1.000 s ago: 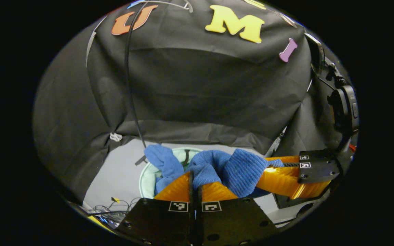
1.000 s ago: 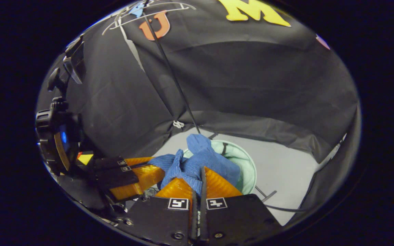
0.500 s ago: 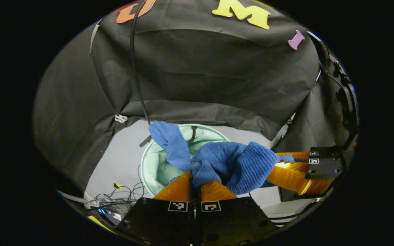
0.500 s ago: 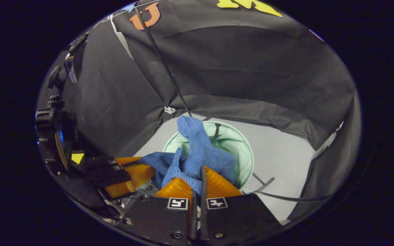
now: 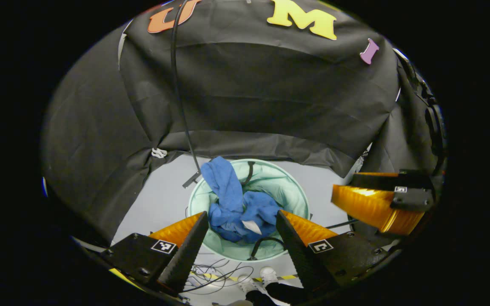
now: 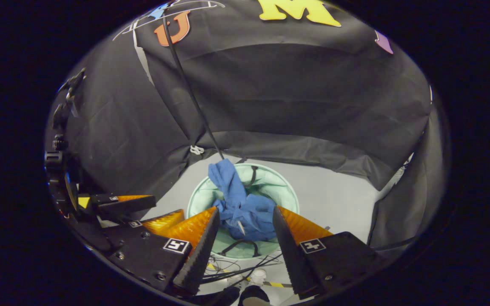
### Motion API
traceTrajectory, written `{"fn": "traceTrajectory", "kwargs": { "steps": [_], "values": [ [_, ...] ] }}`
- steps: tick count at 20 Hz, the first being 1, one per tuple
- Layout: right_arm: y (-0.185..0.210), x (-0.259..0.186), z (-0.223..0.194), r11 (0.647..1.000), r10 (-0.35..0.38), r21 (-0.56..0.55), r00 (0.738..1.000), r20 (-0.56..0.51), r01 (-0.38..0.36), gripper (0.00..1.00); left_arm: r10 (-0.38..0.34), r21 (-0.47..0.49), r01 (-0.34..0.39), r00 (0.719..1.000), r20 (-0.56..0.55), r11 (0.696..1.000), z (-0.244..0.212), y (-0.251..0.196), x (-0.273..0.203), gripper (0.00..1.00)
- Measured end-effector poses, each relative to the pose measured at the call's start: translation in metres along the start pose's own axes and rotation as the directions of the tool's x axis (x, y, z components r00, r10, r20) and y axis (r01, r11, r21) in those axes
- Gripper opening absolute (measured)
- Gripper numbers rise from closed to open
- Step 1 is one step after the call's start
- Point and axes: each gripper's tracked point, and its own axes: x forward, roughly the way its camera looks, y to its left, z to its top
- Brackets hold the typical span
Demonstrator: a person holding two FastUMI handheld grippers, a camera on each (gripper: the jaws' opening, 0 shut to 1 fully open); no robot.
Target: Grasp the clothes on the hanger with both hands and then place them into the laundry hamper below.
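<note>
— Where is the blue knit garment (image 5: pixel 238 208) now?

— Low in the middle of the left gripper view, heaped inside the pale green laundry hamper (image 5: pixel 292 196), with one end draped up over the far rim. The right gripper view shows the same.

— And the fingers?

— The left gripper (image 5: pixel 241 238) is spread wide with nothing between its fingers; the right gripper (image 6: pixel 245 238) is likewise released, hovering above the hamper.

— How would it handle?

— It looks soft, light and limp, so it would sag wherever unsupported. I'd pinch a thick fold of the draped end near the rim; the ribbed knit should grip well.
</note>
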Motion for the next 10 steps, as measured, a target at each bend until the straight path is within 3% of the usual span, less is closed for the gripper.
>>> {"fn": "traceTrajectory", "kwargs": {
  "steps": [6,10],
  "values": [
    [-0.008,-0.051,0.014,0.998,-0.052,-0.024,0.995,0.079,0.055,0.84,0.004,-0.031,-0.003,0.999,0.042,1.0,-0.004,0.017,-0.031,0.98],
    [-0.003,-0.091,0.026,0.995,-0.079,-0.049,0.985,0.154,0.087,0.81,-0.012,-0.002,0.013,0.992,0.129,1.0,0.019,0.014,-0.069,1.0]
  ]
}}
